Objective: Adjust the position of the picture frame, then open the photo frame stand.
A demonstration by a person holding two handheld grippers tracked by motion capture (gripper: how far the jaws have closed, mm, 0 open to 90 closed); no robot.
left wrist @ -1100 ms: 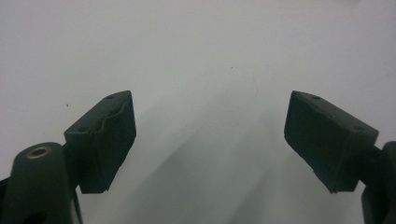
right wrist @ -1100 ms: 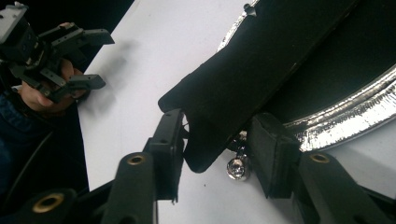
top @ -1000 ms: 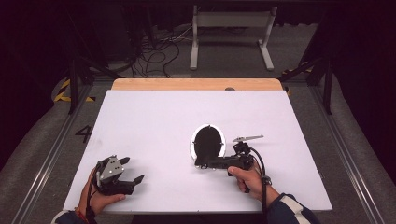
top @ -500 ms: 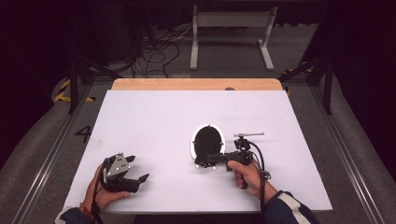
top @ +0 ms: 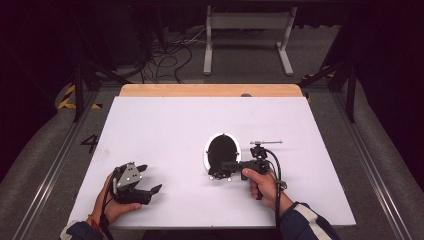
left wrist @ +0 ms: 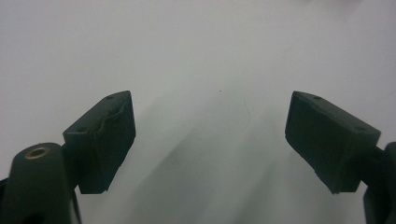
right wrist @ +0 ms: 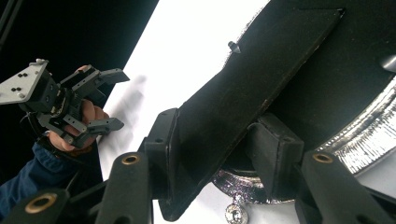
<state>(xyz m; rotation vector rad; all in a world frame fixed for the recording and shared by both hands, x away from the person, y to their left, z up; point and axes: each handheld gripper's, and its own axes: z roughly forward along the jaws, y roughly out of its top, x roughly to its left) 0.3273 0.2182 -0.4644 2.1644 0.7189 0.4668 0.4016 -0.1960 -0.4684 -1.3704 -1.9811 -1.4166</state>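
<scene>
- Right gripper view: the right gripper [right wrist: 219, 154] has its fingers [right wrist: 163, 149] pinching a flat black panel [right wrist: 261, 74], one pad on each face; the panel slants up and away from the pads, and it looks like the lid or stand flap of the object below, though I cannot tell which.
- Under it lies a round black object with a glittering silver rim [right wrist: 359, 135], probably a compact mirror [top: 222, 152], resting on the white counter [top: 165, 125] right of centre, near the person.
- The jaws have just been opening a touch with the panel between them.
- To do this well, I judge: keep the pinch near the panel's edge, move slowly, and steady the base if it slides.
- The left gripper [left wrist: 210, 135] hovers over bare counter at near left, fingers spread, holding nothing.
- No brand or label is readable; a "4" [top: 90, 143] marks the floor left of the counter.
</scene>
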